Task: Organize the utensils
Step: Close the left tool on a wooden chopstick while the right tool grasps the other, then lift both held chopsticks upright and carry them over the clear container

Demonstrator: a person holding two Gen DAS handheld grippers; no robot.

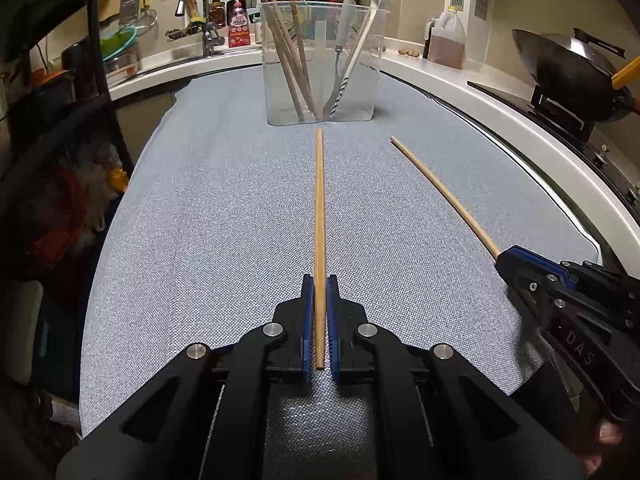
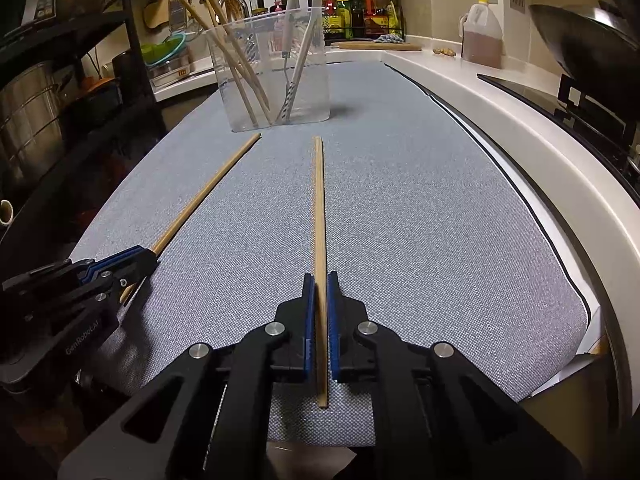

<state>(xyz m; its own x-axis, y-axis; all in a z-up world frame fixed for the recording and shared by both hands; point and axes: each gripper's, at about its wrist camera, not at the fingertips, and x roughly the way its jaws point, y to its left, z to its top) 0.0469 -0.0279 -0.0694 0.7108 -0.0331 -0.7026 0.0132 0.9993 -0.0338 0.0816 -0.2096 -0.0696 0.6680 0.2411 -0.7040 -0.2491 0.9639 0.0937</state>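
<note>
A: Left tongs [image 1: 320, 292] clamped on a thin wooden chopstick [image 1: 319, 216]; right tongs [image 2: 320, 292] clamped on a second wooden chopstick [image 2: 319, 216].

B: Both sticks run forward from the pads over the grey woven table [image 1: 200, 220].

A: Tips end just short of the clear plastic cup [image 1: 320, 60] holding utensils.

B: Lift level, tilt tips over the rim, avoid crossing.

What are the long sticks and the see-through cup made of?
The sticks look like bare wood or bamboo: tan, matte, faintly grained. The cup looks like clear plastic, perhaps glass: the utensils inside show through its glossy wall.
</note>
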